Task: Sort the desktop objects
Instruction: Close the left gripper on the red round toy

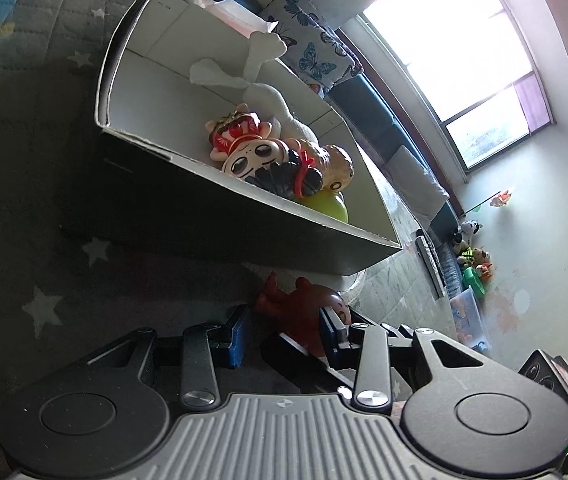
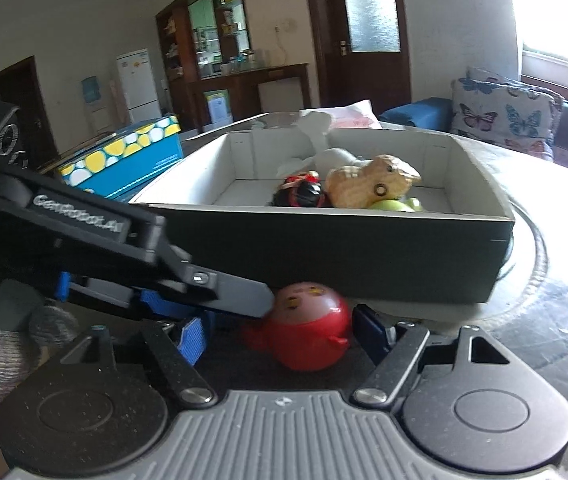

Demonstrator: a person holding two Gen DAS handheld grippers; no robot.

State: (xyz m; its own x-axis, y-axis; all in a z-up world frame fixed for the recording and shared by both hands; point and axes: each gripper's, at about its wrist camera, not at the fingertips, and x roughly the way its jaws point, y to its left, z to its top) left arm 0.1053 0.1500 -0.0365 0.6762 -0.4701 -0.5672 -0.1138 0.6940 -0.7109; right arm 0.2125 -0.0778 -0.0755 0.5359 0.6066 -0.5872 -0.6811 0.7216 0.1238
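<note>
Sorting nearly done | box (image 2: 363, 240) holds several toys (image 1: 284, 156) | red doll (image 2: 307, 326) left on table beside box | left gripper (image 1: 284, 332) and right gripper (image 2: 280, 334) both spread around it, neither clenched yet

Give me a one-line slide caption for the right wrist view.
Both open grippers flank a red toy figure lying before the toy-filled box.
</note>
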